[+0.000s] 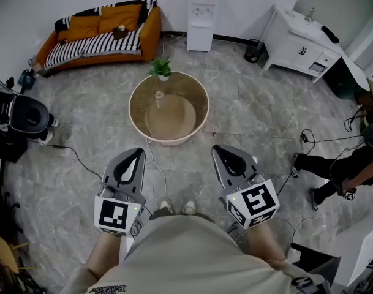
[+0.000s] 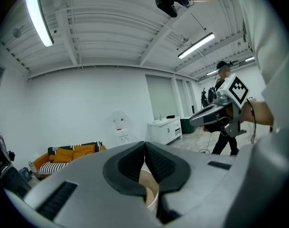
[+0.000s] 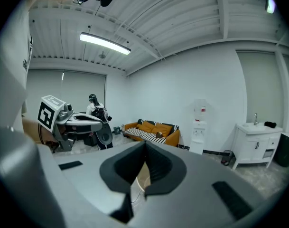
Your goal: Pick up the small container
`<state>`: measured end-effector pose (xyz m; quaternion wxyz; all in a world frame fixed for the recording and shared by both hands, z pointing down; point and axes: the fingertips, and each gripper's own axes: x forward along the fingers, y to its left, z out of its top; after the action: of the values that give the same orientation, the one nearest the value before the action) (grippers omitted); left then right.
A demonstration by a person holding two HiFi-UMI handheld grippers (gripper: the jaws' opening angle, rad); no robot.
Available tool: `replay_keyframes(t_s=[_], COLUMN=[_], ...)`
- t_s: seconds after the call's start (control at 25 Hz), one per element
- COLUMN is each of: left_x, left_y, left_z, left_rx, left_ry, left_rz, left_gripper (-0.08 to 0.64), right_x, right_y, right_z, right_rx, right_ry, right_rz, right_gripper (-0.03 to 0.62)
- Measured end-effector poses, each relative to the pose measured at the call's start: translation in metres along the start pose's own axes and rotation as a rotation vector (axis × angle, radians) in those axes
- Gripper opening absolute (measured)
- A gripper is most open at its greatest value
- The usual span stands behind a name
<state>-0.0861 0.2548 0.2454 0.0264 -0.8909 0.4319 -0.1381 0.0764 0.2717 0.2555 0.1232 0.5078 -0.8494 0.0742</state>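
Left hand-held gripper [image 1: 136, 154], right hand-held gripper [image 1: 223, 150], both mine: jaws together, empty. Ahead, rimmed round tabletop [image 1: 174, 138]: small container [image 1: 158, 96] upright, contents unreadable; potted plant [image 1: 162, 68] at far rim.

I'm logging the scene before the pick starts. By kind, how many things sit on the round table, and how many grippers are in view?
small container: 1
potted plant: 1
grippers: 2 (left gripper, right gripper, both with jaws together and empty)
Total: 4, with the first two on the round table
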Motion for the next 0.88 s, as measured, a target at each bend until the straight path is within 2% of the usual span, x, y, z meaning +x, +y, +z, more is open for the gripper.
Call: replay_keyframes(t_s=[0.12,0.28,0.6,0.88], left_x=[0.002,0.006,0.007,0.014], left_y=[-0.010,-0.019,-0.031,-0.033], left_z=[-0.001,-0.002,0.002,0.004], left_rx=[0.016,-0.004,0.039,0.039], left_ry=[0.010,0.016,-0.001,-0.017], left_rz=[-0.002,0.011,0.033,0.042], left_gripper=[0.008,0.008,0.008,0.008], right_x=[-0.006,-0.014,-0.039,-0.031], right_y=[-0.005,-0.012,-0.022,-0.028], right_z=[-0.005,-0.012,-0.020,-0.023], right_rx=[0.008,0.002,0.001,-0.012], right_ry=[-0.008,-0.014,-0.028,-0.021], right_rz=[0.003,0.003,-0.003,0.013], right_gripper=[-0.003,-0.003,-0.003,-0.003])
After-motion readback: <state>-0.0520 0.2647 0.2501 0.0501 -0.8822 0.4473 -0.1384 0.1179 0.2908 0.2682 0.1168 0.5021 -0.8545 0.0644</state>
